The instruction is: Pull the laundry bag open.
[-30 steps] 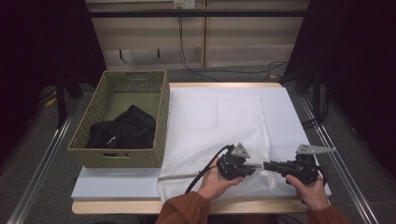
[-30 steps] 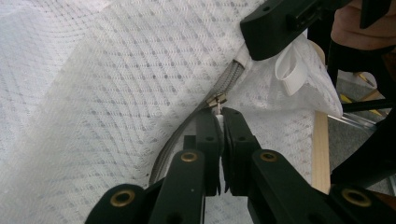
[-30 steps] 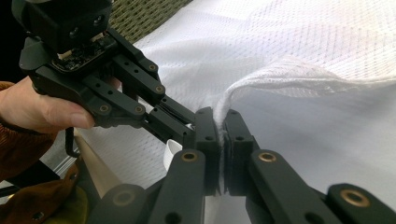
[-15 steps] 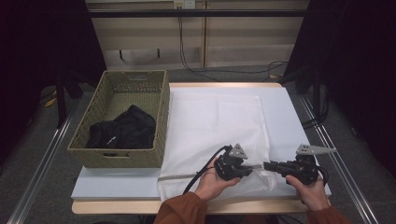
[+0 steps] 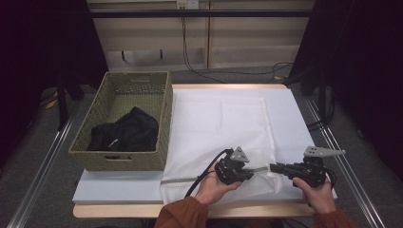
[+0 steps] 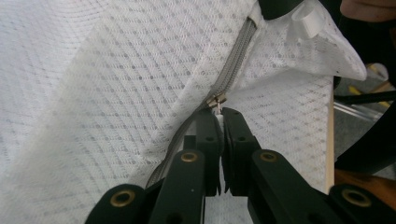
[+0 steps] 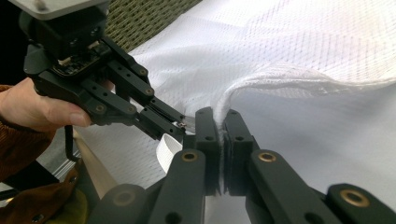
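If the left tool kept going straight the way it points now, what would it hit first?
Most likely the right tool, pinching the mesh bag corner just ahead; the left tool points along the zipper toward it.

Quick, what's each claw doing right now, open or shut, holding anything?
Left claw: shut on the zipper pull.
Right claw: shut on the white mesh bag.

- The mesh bag [image 6: 116, 93] is seen as white netted cloth, matt and finely holed.
- Its zipper [image 6: 233, 65] is made of grey woven tape with a small metal slider.
- The basket [image 5: 157, 118] is woven of coarse olive wicker.
- The black garment [image 5: 126, 133] appears as soft matt cloth.
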A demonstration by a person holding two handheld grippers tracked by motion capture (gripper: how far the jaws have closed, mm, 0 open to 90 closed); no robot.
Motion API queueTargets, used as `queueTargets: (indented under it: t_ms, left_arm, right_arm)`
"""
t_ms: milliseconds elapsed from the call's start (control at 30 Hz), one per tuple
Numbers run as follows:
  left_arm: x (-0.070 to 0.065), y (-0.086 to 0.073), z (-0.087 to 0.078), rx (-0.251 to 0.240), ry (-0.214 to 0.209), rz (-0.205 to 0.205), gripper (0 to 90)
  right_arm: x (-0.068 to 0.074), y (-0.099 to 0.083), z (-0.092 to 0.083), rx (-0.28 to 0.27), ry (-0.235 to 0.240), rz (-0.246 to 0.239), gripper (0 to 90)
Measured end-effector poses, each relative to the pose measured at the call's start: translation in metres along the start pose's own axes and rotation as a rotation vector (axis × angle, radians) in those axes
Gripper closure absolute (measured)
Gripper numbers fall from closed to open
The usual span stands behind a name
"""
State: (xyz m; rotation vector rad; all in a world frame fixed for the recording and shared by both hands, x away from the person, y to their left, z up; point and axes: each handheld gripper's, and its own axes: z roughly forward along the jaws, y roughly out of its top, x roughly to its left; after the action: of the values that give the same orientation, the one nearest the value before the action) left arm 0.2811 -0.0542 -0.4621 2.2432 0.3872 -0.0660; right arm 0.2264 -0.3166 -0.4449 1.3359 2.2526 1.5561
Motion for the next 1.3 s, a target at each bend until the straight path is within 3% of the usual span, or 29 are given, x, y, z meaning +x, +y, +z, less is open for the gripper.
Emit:
queueTargets:
  t_ms: [133,233,333,433,500,733,800,900,1000,1033,1133,1200,1300]
  left_arm:
    - [0.002,-0.001,-0.001,-0.005,0.004,-0.012,86.7]
    - [0.001,0.0,-0.003,0.019,0.014,-0.006,86.8]
    - [0.002,-0.002,-0.003,-0.014,0.01,-0.011,86.7]
    - [0.003,-0.001,-0.004,-0.016,0.006,-0.009,86.7]
    - [0.003,-0.001,-0.005,0.016,0.017,-0.006,86.7]
    - [0.006,-0.007,-0.008,-0.002,0.012,-0.018,86.7]
    - [0.007,-0.007,-0.009,0.014,0.012,0.0,86.7]
    - [0.01,-0.008,-0.013,0.041,0.029,-0.009,86.7]
    - [0.012,-0.012,-0.013,0.015,0.023,-0.032,86.7]
    - [0.012,-0.012,-0.014,0.032,0.031,-0.024,86.7]
    - [0.012,-0.014,-0.012,0.019,0.027,-0.027,86.7]
    - [0.014,-0.013,-0.016,0.047,0.035,-0.022,86.7]
    - [0.014,-0.014,-0.016,0.021,0.033,-0.03,86.7]
  right_arm:
    - [0.002,0.001,0.0,-0.003,-0.001,-0.004,87.0]
    - [0.002,0.001,0.0,-0.005,-0.005,-0.006,87.0]
    - [0.002,0.001,-0.001,-0.006,-0.007,-0.005,87.0]
    - [0.001,0.003,-0.004,-0.018,-0.021,-0.018,87.0]
    - [0.001,0.002,-0.004,-0.015,-0.018,-0.012,87.0]
    - [0.001,0.002,-0.003,-0.017,-0.013,-0.007,87.1]
    - [0.002,0.002,-0.002,-0.017,-0.004,-0.009,87.0]
    - [0.002,0.003,-0.002,-0.017,-0.009,-0.016,87.0]
    - [0.0,0.002,-0.002,-0.019,-0.009,-0.009,87.1]
    - [0.0,0.002,-0.001,-0.014,-0.001,-0.003,87.0]
    - [0.001,0.002,0.0,-0.009,-0.002,-0.015,87.0]
    - [0.001,0.002,-0.001,-0.015,-0.011,-0.011,87.1]
    - [0.0,0.002,-0.003,-0.019,-0.015,-0.011,87.1]
